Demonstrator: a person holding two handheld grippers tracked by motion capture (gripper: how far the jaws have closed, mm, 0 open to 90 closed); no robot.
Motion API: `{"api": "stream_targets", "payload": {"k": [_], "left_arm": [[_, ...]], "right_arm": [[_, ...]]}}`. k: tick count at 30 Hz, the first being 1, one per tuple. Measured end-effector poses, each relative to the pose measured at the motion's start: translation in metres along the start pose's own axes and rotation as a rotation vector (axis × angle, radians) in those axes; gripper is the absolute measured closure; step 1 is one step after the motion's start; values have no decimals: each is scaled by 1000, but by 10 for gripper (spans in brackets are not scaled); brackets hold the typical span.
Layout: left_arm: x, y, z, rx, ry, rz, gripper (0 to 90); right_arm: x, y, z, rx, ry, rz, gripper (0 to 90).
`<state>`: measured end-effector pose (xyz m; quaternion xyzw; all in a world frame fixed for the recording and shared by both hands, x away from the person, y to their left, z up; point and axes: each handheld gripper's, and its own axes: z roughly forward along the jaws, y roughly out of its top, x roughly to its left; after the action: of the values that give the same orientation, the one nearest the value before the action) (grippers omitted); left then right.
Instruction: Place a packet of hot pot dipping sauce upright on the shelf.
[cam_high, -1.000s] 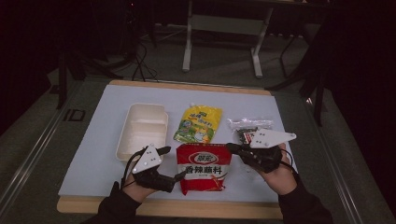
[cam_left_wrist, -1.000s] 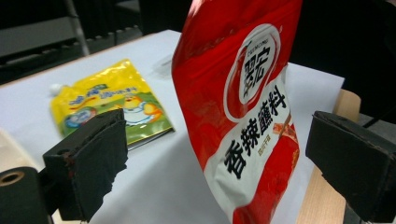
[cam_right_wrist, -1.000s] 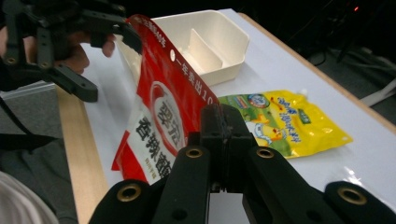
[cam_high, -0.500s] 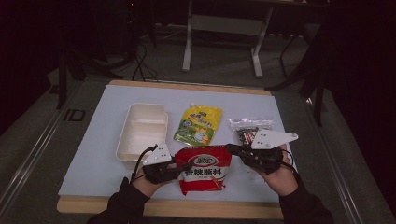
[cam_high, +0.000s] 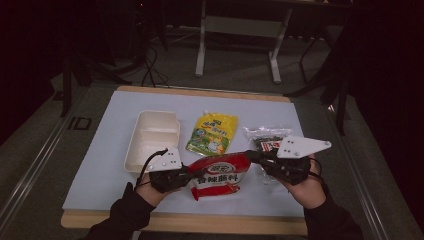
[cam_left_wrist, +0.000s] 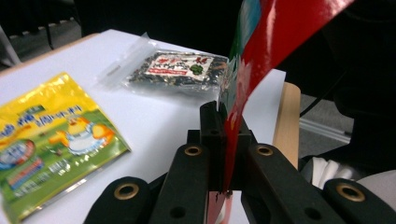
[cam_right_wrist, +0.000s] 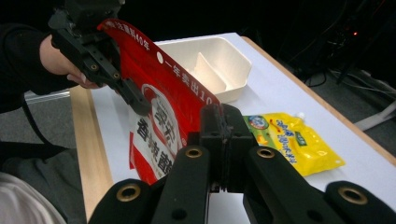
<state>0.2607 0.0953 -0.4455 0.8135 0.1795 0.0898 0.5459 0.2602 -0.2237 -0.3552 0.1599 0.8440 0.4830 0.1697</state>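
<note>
At the table's near edge, red seasoning packet (cam_high: 217, 175) hangs lifted between both grippers. Left gripper (cam_high: 186, 178), jaws just closed, pinches its left edge; right gripper (cam_high: 254, 156) is clamped on its right edge. Behind: white two-compartment tray (cam_high: 150, 137), yellow sauce pouch (cam_high: 212, 132), clear bag of dark dried bits (cam_high: 264, 137) on the white table (cam_high: 100, 165).

One red packet (cam_high: 218, 174), one yellow pouch (cam_high: 212, 132), one dark clear bag (cam_high: 265, 138), one white tray (cam_high: 150, 145).
</note>
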Motion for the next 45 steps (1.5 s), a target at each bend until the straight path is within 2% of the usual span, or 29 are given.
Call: {"api": "stream_targets", "payload": {"k": [1,4,6,11,12,16,18,19,21,23,29,32,40,45], "left_arm": [[1,3,-1,1,-1,11,900],[6,9,-3,-4,-19,8,900],[10,12,-5,-10,-31,6,900],[15,21,-8,-1,-36,39,900],[15,21,-8,-1,-36,39,900],[21,24,-9,-1,-43,40,900],[25,25,-11,-20,-33,45,900],[28,26,-13,-30,-41,45,900],[33,27,-17,-51,-48,42,900],[37,29,-22,-65,-41,61,900],[50,33,-33,-68,-19,81,900],[63,35,-43,-70,2,89,900],[91,40,-68,-75,54,61,900],[106,37,-82,-83,108,31,900]], "right_arm": [[-1,1,-1,-6,0,0,888],[-3,2,-4,-32,-1,7,833],[-5,2,-6,-46,5,15,771],[-8,-2,-9,-69,-28,28,556],[-8,-2,-9,-69,-28,28,556],[-9,-5,-11,-69,-100,31,343],[-9,-6,-13,-77,-101,33,318],[-11,-10,-14,-89,-83,43,240],[-12,-14,-16,-96,-56,47,199],[-14,-18,-17,-104,-48,67,191],[-18,-34,-11,-86,-14,104,156],[-18,-47,-4,-74,-4,128,156],[-20,-76,2,-64,-15,177,153],[-21,-93,4,-62,9,205,153]]}}
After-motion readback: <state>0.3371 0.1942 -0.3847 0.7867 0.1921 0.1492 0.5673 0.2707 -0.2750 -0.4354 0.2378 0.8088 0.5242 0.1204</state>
